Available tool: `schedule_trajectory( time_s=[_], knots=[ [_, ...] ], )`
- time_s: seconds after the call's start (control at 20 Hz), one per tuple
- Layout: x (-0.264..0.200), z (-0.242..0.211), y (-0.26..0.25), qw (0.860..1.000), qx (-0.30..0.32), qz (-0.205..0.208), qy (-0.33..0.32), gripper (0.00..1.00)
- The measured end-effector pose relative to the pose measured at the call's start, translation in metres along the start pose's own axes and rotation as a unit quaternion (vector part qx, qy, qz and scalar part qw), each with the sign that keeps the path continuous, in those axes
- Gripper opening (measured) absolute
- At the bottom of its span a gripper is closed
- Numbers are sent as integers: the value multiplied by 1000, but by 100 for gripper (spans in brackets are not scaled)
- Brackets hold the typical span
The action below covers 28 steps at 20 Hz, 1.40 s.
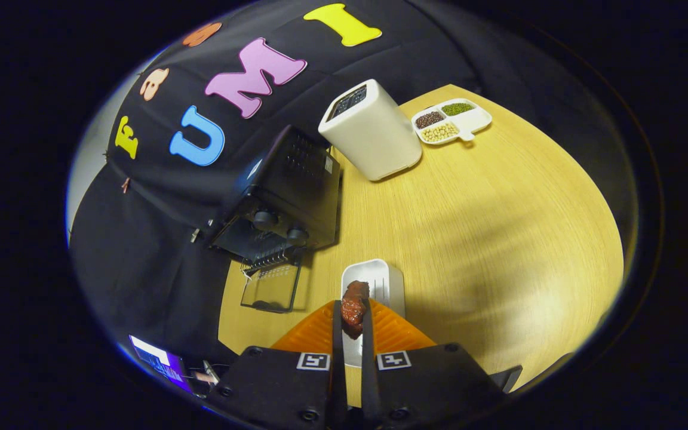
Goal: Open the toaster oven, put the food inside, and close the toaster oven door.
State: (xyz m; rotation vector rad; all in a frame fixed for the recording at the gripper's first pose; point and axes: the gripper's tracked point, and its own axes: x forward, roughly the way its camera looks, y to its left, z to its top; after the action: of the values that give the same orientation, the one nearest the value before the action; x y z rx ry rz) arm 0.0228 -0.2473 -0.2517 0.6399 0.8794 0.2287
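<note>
1. Toaster oven [287, 200] stands at the left side of the wooden table [499, 239], against the black cloth wall. It is a dark box with two round knobs [281, 226] on its front and vent slots on its top.
2. Its glass door [272, 288] hangs open, folded down toward the table edge, and a wire rack [269, 258] shows at the mouth of the opening.
3. Just right of the open door, a white oblong tray [383, 280] lies on the table, directly ahead of the gripper.
4. Above that tray the gripper [353, 313] is clenched on the food [354, 304], a reddish-brown glazed piece of meat. Both fingers press on its sides, and its upper end sticks out past the fingertips. The piece appears lifted clear of the tray, though whether it touches the tray I cannot tell.
5. Behind the oven, further right, a tall white appliance [374, 131] with a dark panel on its top stands near the far edge of the table.
6. Right of that, a white divided dish [478, 122] sits near the table's far edge; its compartments hold dark, green and pale beans.
7. At the lower left, off the table edge, part of a lit screen [159, 358] shows.
</note>
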Motion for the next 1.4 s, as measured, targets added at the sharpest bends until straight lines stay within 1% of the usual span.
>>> schedule_trajectory(
  time_s=[0.15, 0.25, 0.4, 0.5, 0.6, 0.8, 0.9, 1.0, 1.2, 1.4],
  knots=[
    [-9, 15, 19, 1000, 16, -1, -25, 14],
    [-18, 17, 37, 999, 22, 2, -37, 14],
    [-19, 10, 76, 998, 37, 17, -52, 14],
    [-12, 5, 101, 996, 47, 24, -65, 14],
    [0, -2, 125, 994, 65, 29, -78, 14],
    [22, -14, 178, 987, 97, 52, -113, 13],
    [33, -17, 197, 982, 108, 62, -140, 14],
    [55, -20, 213, 978, 124, 72, -155, 14],
    [94, -18, 234, 969, 138, 96, -183, 14],
    [143, -15, 237, 960, 160, 118, -198, 14]
  ],
)
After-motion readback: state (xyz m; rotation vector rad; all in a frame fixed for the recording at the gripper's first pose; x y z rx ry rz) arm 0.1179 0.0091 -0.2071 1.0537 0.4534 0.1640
